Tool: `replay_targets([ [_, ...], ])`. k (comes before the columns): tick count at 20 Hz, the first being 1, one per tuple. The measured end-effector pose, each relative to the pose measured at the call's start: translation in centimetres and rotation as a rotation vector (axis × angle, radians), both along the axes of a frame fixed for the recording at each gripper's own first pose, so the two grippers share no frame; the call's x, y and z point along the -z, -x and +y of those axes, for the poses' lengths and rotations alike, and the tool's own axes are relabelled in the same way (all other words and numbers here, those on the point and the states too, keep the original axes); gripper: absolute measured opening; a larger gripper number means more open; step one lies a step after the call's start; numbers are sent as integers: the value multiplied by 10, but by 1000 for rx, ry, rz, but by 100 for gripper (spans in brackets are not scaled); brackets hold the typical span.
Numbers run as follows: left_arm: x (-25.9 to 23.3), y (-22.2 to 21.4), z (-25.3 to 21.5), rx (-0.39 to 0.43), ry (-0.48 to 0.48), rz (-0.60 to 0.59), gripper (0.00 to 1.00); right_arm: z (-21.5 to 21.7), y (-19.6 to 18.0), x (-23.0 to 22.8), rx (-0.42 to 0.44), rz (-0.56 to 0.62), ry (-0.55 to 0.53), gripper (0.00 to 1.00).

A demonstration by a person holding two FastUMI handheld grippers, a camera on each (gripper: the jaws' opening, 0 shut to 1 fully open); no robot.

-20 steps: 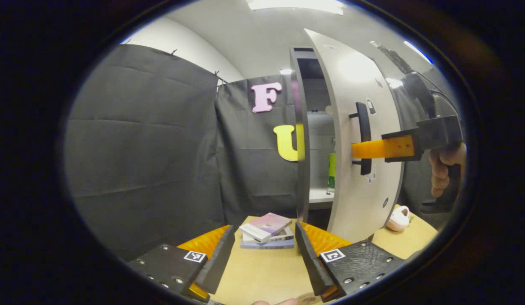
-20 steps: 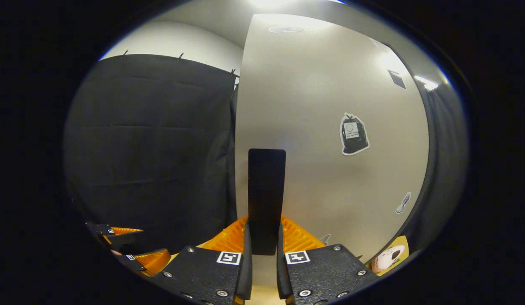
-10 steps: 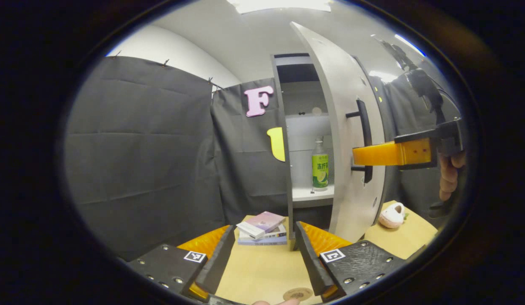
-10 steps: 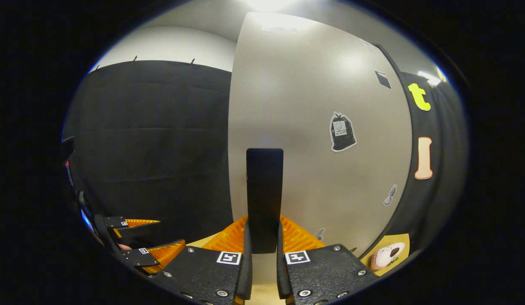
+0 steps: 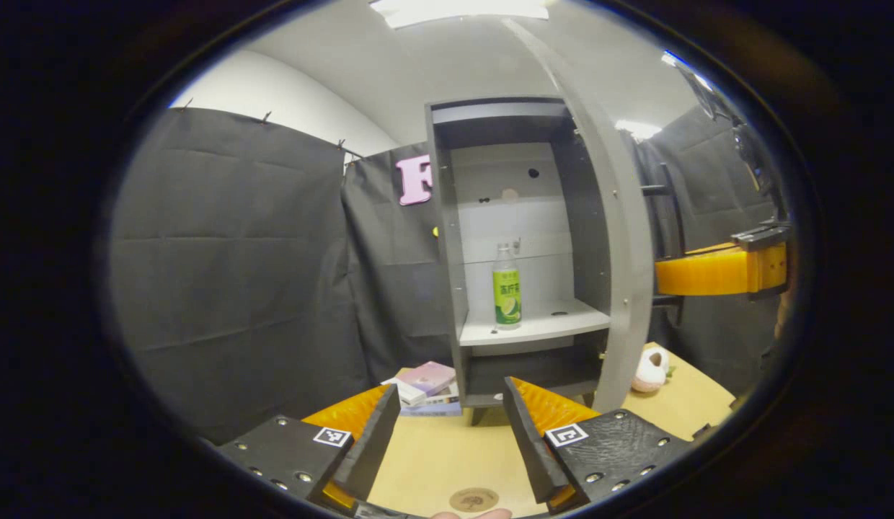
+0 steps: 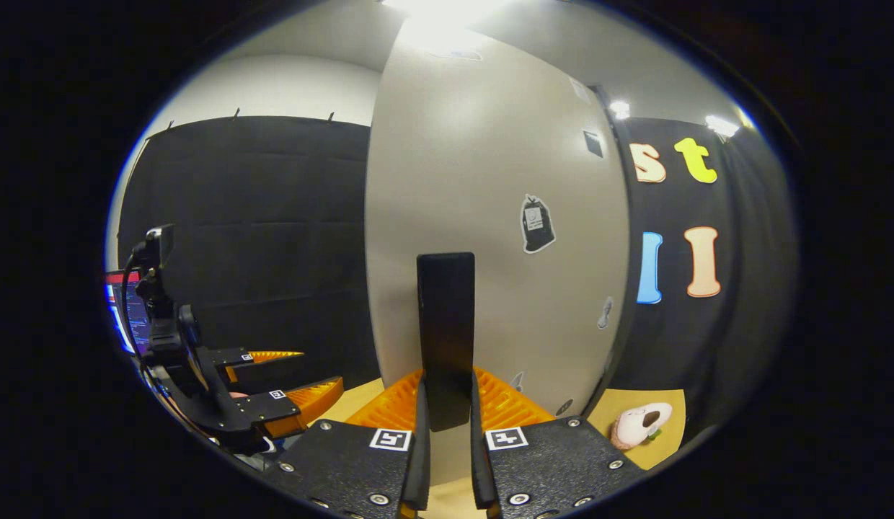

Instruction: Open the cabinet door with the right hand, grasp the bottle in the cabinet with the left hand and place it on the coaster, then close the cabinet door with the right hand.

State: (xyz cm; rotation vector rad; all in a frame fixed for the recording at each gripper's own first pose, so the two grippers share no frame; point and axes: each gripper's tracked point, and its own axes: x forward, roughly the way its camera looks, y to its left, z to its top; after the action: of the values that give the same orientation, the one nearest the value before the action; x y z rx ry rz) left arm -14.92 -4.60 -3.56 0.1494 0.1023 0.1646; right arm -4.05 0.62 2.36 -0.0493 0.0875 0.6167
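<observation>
Step in hand: opening the cabinet door [image 6: 483, 216]; judging by the left gripper view, it stands swung wide, edge-on, with the cabinet [image 5: 515, 238] interior exposed.
Right gripper [image 6: 447, 447]: jaws clamped on the door handle [image 6: 445, 331], both fingers pressed against the upright black bar.
Left gripper [image 5: 447, 440]: jaws apart and empty, hovering over the counter [image 5: 432, 454], well apart from the cabinet.
Bottle [image 5: 506, 287]: upright on the middle shelf [image 5: 541, 324], toward its left side, nothing beside it.
Coaster [image 5: 474, 499]: flat on the counter, low between the left fingers, near the front edge.
Other items: books [image 5: 425, 386] stacked by the cabinet foot; a small plush toy [image 5: 649, 369] beyond the door.
Doing it well: hold the door steady and wide enough that its edge stays clear of the reach; bring the left jaws in level, straddling the bottle's body below the neck, then close squarely.
Risk: a tall, narrow bottle probably tips if nudged by one finger first.
</observation>
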Motion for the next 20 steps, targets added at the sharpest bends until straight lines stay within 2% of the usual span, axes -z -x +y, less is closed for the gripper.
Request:
replay_targets([
  [3, 1, -11, -36, 41, 9, 1, 83, -28, 7, -1, 67, -5, 12, 24],
  [4, 2, -16, -46, 53, 11, 4, 82, -39, 10, -1, 103, -16, 25, 28],
  [6, 2, -28, -69, 80, 24, 1, 84, -59, 11, -5, 174, -57, 72, 29],
  [9, -1, -44, -92, 100, 24, -7, 80, -85, 21, -12, 267, -93, 110, 34],
  [10, -3, -51, -98, 106, 21, -14, 84, -98, 20, -11, 284, -88, 89, 33],
  [11, -5, -60, -102, 112, 15, -19, 81, -108, 17, -7, 300, -71, 55, 26],
  [12, -7, -70, -105, 120, 9, -28, 81, -120, 12, -3, 323, -51, 21, 32],
  [14, -13, -93, -108, 136, -13, -43, 84, -136, 9, -3, 371, -26, -29, 33],
  [15, -18, -107, -109, 148, -25, -59, 84, -142, 10, -3, 396, -18, -48, 28],
  [16, -19, -123, -109, 163, -35, -71, 83, -148, 13, -3, 422, -12, -64, 29],
  [20, -20, -190, -110, 231, -15, -90, 82, -156, 16, -9, 495, -25, -70, 49],
])
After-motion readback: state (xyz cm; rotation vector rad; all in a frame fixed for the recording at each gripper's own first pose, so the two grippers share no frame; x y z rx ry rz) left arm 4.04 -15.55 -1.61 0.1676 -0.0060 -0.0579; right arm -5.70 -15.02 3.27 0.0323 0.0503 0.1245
